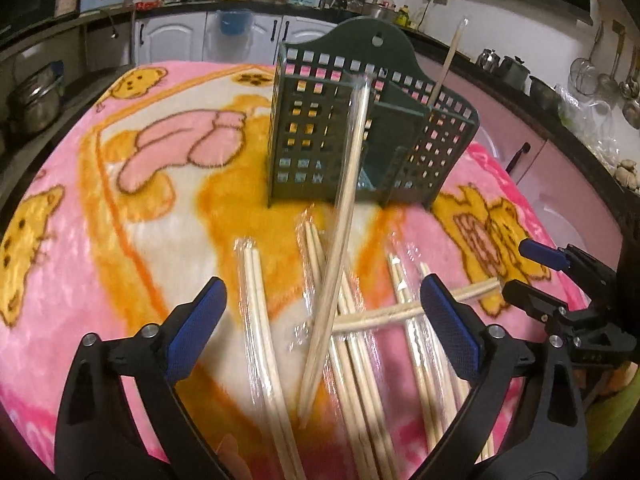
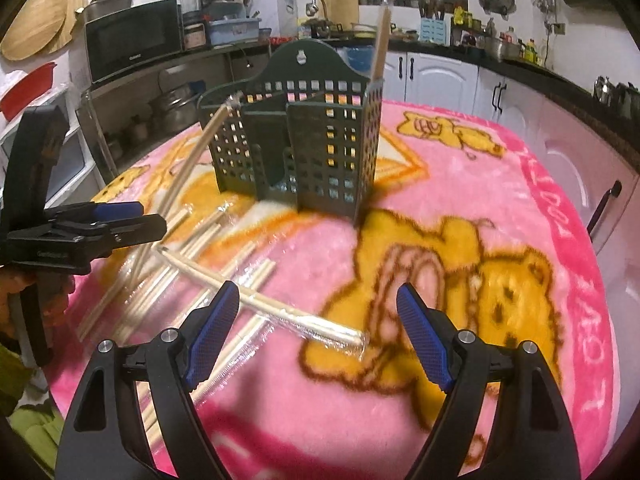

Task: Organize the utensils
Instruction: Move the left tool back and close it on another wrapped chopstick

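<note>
Wooden chopsticks (image 1: 360, 344) in clear wrappers are lying scattered on the pink blanket (image 1: 100, 240) before the green holder (image 1: 320, 136), one pair leaning against it, while the left gripper (image 1: 324, 328) and right gripper (image 2: 316, 328) are hovering released, grasping nothing.

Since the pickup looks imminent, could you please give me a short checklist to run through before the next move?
1. Left tool open, nothing held: ok.
2. Right tool open, nothing held: ok.
3. Holder upright on the blanket: ok.
4. Leaning pair resting against the holder's rim, not inside: not ok.
5. Loose pairs separated for a clean pick: not ok; they overlap, and a crossing pair lies over them.
6. Which compartment holds the standing pair: cannot tell.
</note>
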Motion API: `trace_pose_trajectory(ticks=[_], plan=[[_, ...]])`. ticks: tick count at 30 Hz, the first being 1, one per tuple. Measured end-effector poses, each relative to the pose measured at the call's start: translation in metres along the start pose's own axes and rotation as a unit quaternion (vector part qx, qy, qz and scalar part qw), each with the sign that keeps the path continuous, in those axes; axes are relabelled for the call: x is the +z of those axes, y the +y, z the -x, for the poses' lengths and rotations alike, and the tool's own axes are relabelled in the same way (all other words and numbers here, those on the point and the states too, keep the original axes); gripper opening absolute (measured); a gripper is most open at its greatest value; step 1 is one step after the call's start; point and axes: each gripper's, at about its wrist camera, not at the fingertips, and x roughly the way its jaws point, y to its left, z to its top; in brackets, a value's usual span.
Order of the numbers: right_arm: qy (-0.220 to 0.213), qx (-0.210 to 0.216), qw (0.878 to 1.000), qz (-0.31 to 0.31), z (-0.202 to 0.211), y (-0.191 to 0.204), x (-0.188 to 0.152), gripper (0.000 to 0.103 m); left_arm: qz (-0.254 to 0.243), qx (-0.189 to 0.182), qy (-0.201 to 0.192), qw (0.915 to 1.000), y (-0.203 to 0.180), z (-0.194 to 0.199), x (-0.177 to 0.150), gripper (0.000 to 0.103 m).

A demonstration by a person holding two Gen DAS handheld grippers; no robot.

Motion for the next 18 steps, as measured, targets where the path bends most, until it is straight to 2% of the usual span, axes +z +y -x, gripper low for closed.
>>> trace_pose_trajectory(ticks=[9,16,18], plan=[[0.026,-0.002,0.999,-0.021,-0.013,-0.008,-0.007,0.078,0.013,-0.001,0.019,0.9997,0.007,-0.002,-0.013,0.073],[0.04,0.005,0.998,-0.045,-0.018,-0.018,-0.01,0.078,0.027,-0.007,0.029,0.9992,0.017,0.006,-0.028,0.072],[0.044,0.005,0.998,-0.048,-0.021,-0.02,-0.011,0.078,0.029,-0.004,0.038,0.9988,0.021,0.006,-0.034,0.068]])
